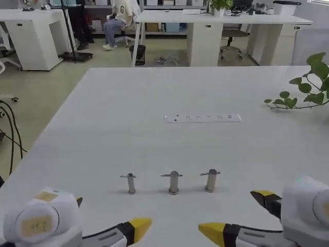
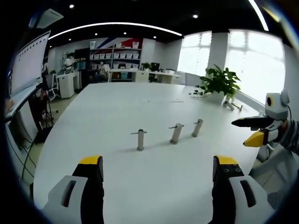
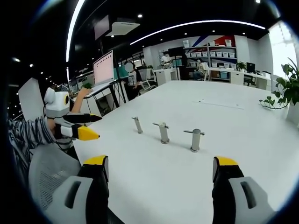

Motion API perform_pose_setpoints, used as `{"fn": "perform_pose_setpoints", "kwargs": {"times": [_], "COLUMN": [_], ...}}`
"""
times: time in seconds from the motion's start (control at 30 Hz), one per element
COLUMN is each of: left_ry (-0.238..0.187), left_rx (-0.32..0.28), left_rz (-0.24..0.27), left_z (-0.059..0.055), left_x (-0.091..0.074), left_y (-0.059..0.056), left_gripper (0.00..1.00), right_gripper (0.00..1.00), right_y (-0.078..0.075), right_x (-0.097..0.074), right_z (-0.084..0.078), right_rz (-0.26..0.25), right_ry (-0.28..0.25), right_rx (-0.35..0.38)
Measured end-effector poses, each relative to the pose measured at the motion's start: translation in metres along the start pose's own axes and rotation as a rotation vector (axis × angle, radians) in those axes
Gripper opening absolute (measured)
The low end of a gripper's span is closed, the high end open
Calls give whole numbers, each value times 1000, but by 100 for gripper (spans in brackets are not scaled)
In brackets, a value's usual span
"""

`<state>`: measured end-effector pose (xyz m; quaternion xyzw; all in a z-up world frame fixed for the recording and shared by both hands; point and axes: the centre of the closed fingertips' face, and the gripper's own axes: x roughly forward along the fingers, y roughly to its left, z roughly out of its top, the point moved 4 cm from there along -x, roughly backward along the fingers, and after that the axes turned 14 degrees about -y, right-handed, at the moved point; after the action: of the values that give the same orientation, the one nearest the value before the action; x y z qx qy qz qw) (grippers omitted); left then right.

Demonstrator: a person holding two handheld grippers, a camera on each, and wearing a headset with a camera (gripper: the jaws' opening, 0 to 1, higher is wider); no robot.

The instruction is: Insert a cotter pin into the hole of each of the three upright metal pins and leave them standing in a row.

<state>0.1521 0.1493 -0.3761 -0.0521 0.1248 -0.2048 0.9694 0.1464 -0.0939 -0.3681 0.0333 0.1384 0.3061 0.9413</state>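
On the white bench point(image 1: 205, 92), three pins point(image 1: 174, 182) stood in a row, each crossed by a cotter pin point(image 1: 171, 175). The left gripper point(image 2: 159, 164) and right gripper point(image 3: 159, 164) hovered nearby, jaws wide and empty; a careless sweep could topple the row.

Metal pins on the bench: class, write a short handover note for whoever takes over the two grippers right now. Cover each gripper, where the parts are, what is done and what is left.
Left gripper: open, empty, short of the row.
Right gripper: open, empty, also short of the row.
Parts: three metal pins stand upright in a row on the white table: left pin, middle pin, right pin.
Done: each appears to have a cotter pin across its top.
Left: probably nothing. The cotter pins look too small here to tell whether they are fully through, so check them up close.
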Motion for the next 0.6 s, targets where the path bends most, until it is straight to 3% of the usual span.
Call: {"fn": "perform_pose_setpoints", "kwargs": {"times": [0.6], "left_ry": [4], "left_rx": [-6], "left_rz": [-4], "left_z": [-2], "left_x": [3], "left_y": [0], "left_gripper": [94], "right_gripper": [89], "right_y": [-3], "right_x": [0], "right_z": [-4], "right_rz": [-4], "right_ry": [19], "right_rx": [-3]}}
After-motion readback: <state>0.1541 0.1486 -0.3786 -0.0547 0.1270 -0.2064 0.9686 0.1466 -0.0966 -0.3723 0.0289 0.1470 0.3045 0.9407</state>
